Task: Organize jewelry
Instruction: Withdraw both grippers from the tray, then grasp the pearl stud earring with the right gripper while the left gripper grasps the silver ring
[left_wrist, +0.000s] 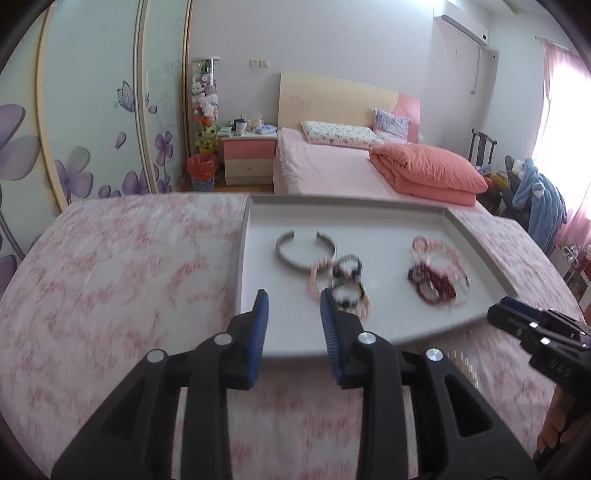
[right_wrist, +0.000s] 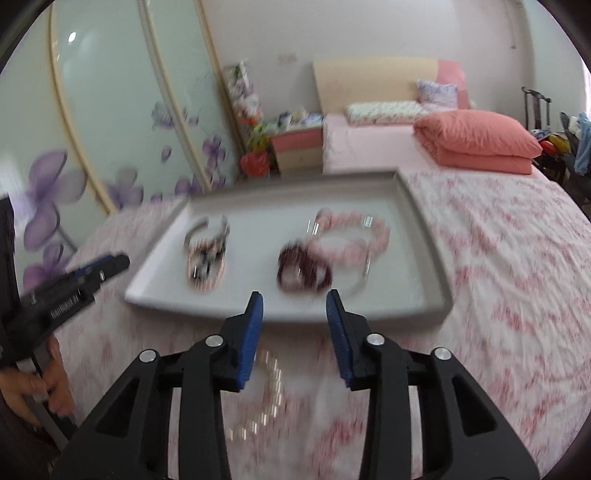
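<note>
A grey tray lies on a pink-patterned cloth. In it are a silver open bangle, a pink bead bracelet with a black-and-white one on top, and to the right a dark red bead bracelet beside pale pink bead bracelets. A pale bead strand lies on the cloth in front of the tray. My left gripper is open and empty over the tray's near edge. My right gripper is open and empty, above the strand.
The other gripper shows at the frame edge in each view. Behind the table stand a bed with an orange quilt, a pink nightstand, a red bin and a flowered wardrobe.
</note>
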